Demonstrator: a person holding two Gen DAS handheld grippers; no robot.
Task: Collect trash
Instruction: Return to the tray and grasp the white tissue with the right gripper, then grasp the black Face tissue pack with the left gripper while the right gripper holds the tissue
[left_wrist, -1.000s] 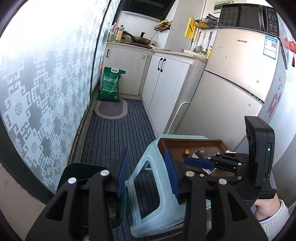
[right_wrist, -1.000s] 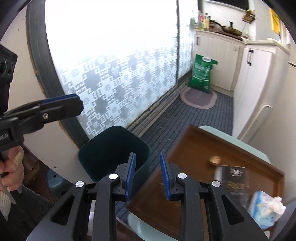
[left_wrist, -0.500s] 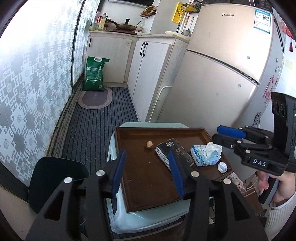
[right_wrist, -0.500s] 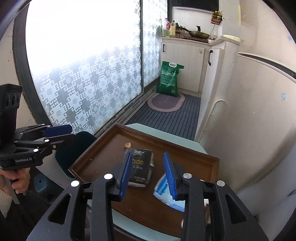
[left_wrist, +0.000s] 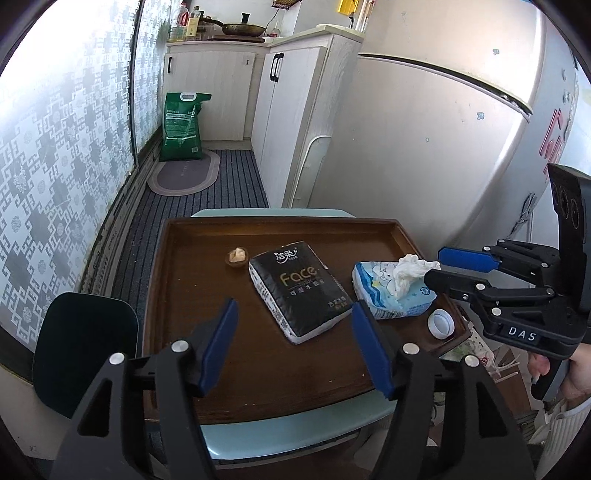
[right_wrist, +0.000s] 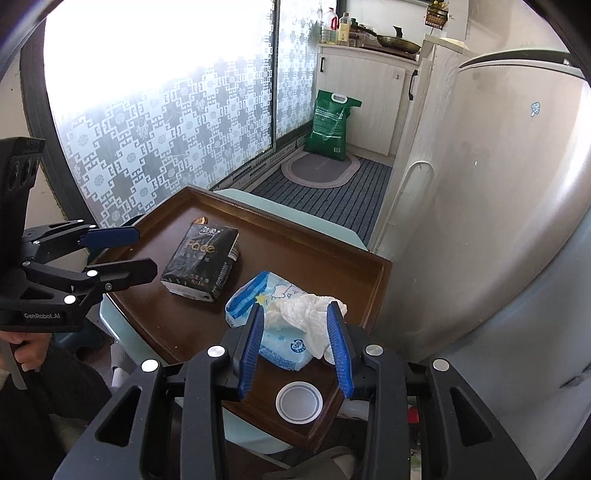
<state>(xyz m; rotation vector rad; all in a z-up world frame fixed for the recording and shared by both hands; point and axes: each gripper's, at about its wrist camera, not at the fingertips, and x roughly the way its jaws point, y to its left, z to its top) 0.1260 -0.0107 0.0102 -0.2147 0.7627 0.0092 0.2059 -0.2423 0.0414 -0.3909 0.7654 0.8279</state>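
Two grippers, your left (left_wrist: 291, 343) and right (right_wrist: 297, 347), hang with jaws apart over the tray (left_wrist: 177, 280), ready to pinch the crumpled tissue (right_wrist: 306, 314).

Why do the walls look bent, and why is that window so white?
Left wrist view: the fisheye lens bows the fridge and patterned window; the tray stays sharp. Right wrist view: daylight overexposes the window to blank white, and the edges curve likewise.

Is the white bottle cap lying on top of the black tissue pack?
No, the white bottle cap lies on the bare wood of the tray, near its corner, apart from the black tissue pack.
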